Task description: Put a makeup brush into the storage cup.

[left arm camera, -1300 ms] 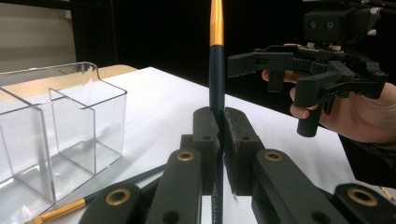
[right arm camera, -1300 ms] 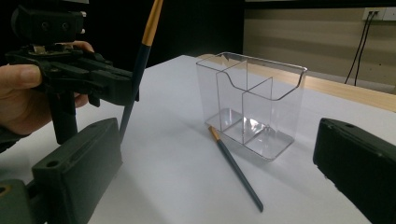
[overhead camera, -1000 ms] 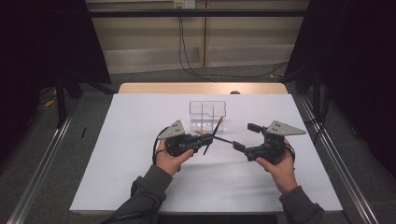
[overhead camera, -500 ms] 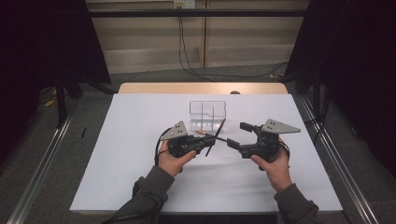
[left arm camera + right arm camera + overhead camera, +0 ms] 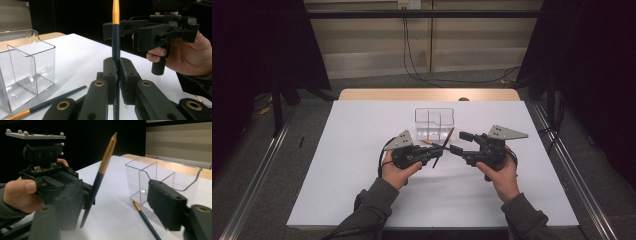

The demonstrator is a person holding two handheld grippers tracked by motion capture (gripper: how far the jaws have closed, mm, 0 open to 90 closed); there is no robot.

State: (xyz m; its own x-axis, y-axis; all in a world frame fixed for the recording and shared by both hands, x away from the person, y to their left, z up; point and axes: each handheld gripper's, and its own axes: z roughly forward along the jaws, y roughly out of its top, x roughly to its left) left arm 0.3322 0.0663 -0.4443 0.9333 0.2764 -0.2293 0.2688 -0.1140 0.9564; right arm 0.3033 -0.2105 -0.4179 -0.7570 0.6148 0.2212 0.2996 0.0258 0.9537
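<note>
From the high view, the left tongs (image 5: 438, 152) and right tongs (image 5: 455, 142) meet nose to nose over the white table (image 5: 347, 150), just in front of a clear box (image 5: 434, 123) with inner dividers. The held pencil (image 5: 443, 146) reads there only as a thin dark stroke between them.

The left gripper view brings it close: the left tongs (image 5: 117, 72) are clamped tight on the pencil (image 5: 116, 37), which runs straight up between the pads, dark along its lower length and gold at the upper end. This view also shows a second pencil (image 5: 47, 102) lying flat on the table just beside the box (image 5: 27, 67), its gold end toward the camera.

The right gripper view shows the held pencil (image 5: 102, 173) leaning, gold tip up and tilted toward the box (image 5: 160, 182), dark end low near the table. The right tongs (image 5: 117, 207) stand partly apart on either side of it, pads not touching it; they have just been closing. The second pencil (image 5: 146, 218) lies at the foot of the box.

Against the earlier frames, the right hand (image 5: 499, 172) has drawn closer to the left hand (image 5: 397, 172), and the right tongs are narrower than they were; the left tongs have kept their grip in the same place.
</note>
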